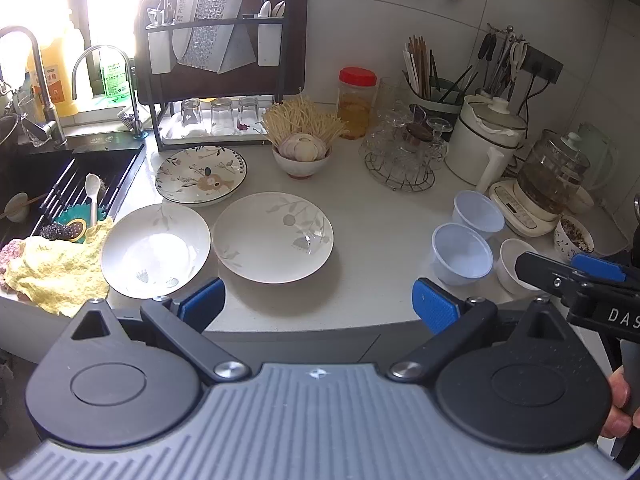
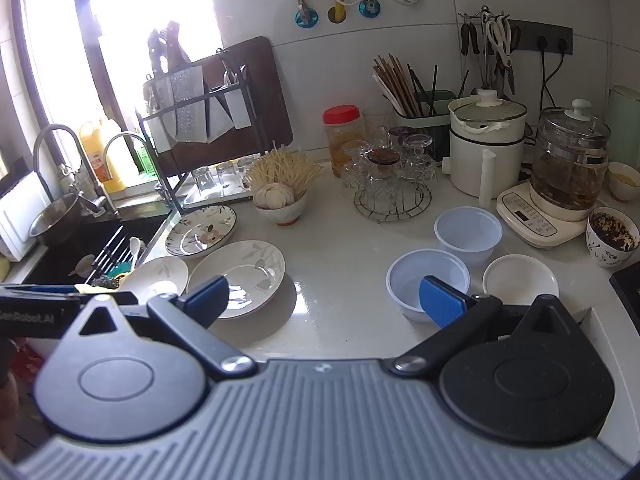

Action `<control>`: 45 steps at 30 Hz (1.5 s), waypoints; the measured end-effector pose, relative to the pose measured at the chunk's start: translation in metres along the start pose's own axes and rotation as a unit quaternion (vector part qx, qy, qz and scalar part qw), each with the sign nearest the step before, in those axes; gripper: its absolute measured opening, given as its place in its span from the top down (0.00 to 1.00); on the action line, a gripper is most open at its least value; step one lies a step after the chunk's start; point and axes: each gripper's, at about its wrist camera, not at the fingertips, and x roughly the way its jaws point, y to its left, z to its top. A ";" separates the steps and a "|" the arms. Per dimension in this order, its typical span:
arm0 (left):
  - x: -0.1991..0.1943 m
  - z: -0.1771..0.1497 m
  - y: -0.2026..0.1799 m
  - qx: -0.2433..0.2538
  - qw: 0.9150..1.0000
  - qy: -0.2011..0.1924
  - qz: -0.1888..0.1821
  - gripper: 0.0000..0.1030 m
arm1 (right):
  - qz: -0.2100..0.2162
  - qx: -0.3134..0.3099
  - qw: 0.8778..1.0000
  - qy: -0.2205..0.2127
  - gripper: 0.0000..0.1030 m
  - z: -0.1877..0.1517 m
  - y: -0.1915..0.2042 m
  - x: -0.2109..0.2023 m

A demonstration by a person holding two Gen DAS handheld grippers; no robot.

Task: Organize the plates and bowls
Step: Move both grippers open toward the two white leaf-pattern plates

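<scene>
Plates and bowls sit spread over the white counter (image 1: 380, 248), none stacked. From the left wrist view I log three plates left of centre: a floral plate (image 1: 201, 175) in the upper left of the group beside the sink (image 1: 60, 184), a white plate (image 1: 155, 250) at lower left touching a yellow cloth (image 1: 56, 270), and a leaf-pattern plate (image 1: 273, 237) at centre, just beside the white one. At the right of that frame I see two clear plastic bowls (image 1: 462, 254), one behind the other, and a small white bowl (image 1: 512, 266) partly hidden by the right gripper (image 1: 568, 268). My left gripper (image 1: 318, 304) hovers at the counter's near edge, at the bottom centre of the frame, its blue pads (image 1: 436, 310) spread wide and holding nothing. In the right wrist view my right gripper (image 2: 324, 300) is likewise spread wide and empty; its right-hand pad overlaps the nearer plastic bowl (image 2: 426, 280) in frame, though I cannot tell whether it touches. The farther plastic bowl (image 2: 468, 232) lies above it in frame and the small white bowl sits to its right. A bowl of garlic (image 2: 280, 200) stands at upper centre, near a wire glass rack (image 2: 390, 196) and a glass kettle (image 2: 568, 160) at far right.
</scene>
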 end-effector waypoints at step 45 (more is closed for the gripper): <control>0.103 0.080 0.065 0.034 0.996 0.040 -0.071 0.02 | 0.006 0.004 0.997 -0.071 0.00 0.037 0.052 0.056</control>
